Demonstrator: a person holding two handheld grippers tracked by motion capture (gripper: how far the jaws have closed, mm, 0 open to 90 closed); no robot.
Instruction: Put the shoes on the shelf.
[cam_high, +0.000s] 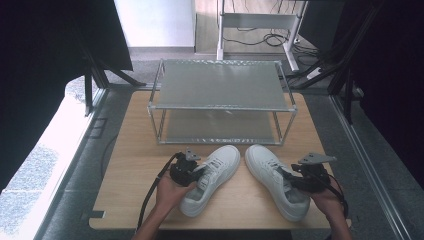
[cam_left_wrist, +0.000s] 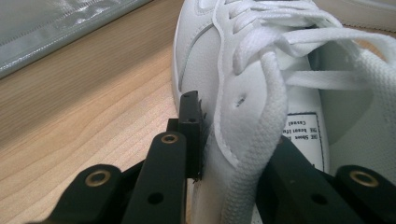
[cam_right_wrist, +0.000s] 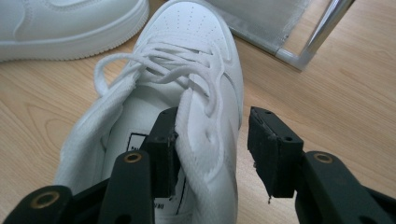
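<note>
Two white lace-up sneakers lie on the wooden table (cam_high: 127, 172), toes toward the rack. My left gripper (cam_high: 196, 173) is shut on the left sneaker (cam_high: 216, 177) at its outer collar wall. In the left gripper view one jaw presses the outside of that sneaker (cam_left_wrist: 243, 84) and the other sits inside it. My right gripper (cam_high: 294, 176) stands open astride the collar wall of the right sneaker (cam_high: 270, 172). In the right gripper view one finger (cam_right_wrist: 164, 149) is inside this sneaker (cam_right_wrist: 196, 42). The other finger (cam_right_wrist: 273, 149) stays clear of the outer side.
A two-tier metal rack (cam_high: 220, 85) with grey mesh shelves stands at the table's far half, just beyond the toes. One of its legs (cam_right_wrist: 322, 32) is near the right sneaker's toe. Bare wood lies left and right of the shoes.
</note>
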